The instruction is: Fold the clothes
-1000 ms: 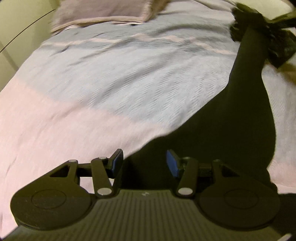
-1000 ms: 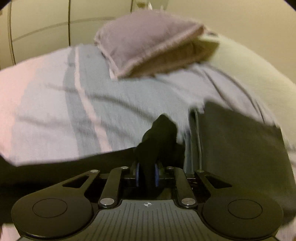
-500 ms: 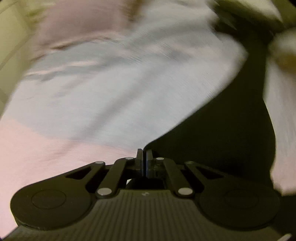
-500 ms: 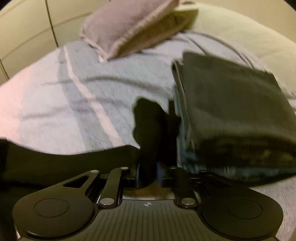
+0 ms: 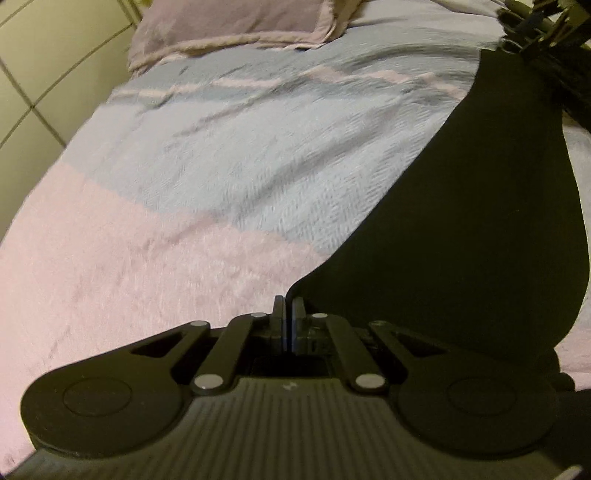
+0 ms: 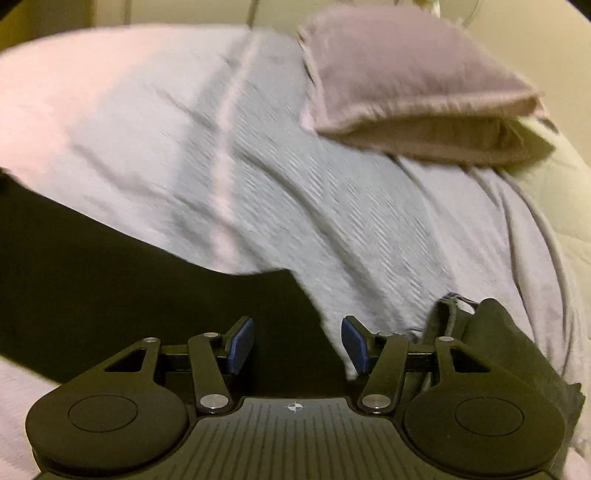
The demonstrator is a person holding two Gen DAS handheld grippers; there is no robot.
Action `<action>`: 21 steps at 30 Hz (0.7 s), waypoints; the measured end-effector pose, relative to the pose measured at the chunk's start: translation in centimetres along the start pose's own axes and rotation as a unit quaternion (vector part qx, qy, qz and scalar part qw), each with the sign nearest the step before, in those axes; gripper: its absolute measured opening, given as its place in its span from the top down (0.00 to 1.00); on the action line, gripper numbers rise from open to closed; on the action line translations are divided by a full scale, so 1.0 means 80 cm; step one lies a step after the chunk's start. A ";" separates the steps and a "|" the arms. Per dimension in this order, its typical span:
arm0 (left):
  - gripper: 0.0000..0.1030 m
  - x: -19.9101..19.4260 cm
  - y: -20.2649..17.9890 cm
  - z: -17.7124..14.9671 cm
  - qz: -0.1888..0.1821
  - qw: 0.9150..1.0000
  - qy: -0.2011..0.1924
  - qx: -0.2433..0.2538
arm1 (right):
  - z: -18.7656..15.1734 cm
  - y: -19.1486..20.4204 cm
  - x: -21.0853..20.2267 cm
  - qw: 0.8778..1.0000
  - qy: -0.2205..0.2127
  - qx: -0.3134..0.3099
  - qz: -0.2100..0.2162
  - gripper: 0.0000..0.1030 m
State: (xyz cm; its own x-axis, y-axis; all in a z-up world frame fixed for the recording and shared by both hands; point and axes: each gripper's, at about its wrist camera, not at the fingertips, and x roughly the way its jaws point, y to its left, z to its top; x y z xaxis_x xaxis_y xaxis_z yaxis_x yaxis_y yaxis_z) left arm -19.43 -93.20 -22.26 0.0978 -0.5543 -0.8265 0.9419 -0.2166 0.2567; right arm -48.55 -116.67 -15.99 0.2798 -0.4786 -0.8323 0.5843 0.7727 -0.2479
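A long black garment lies stretched across the bed, running from my left gripper to the far right. The left gripper's fingers are shut on the garment's near corner. In the right wrist view the same black garment lies flat to the left and below my right gripper. That gripper is open, its blue pads wide apart and holding nothing. The right gripper also shows at the top right of the left wrist view, at the garment's far end.
The bedspread is pink near me and blue-grey farther off. A mauve pillow lies at the head of the bed. A folded dark stack sits just right of the right gripper. A tiled wall borders the bed's left side.
My left gripper went from open to shut on the garment's corner. My right gripper, which was shut on bunched black cloth, has let go, opened and swung away from the folded stack.
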 end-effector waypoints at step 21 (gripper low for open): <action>0.99 0.013 0.002 -0.029 -0.009 0.999 0.041 -0.010 | 0.001 -0.041 0.095 0.986 0.115 0.123 0.008 0.45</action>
State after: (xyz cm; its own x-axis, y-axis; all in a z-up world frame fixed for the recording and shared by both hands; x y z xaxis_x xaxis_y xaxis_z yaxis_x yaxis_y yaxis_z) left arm -18.45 -91.97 -24.24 0.1057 -0.4819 -0.8698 0.9498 -0.2100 0.2318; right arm -48.30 -122.89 -21.45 0.1267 -0.3386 -0.9323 0.7557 0.6418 -0.1305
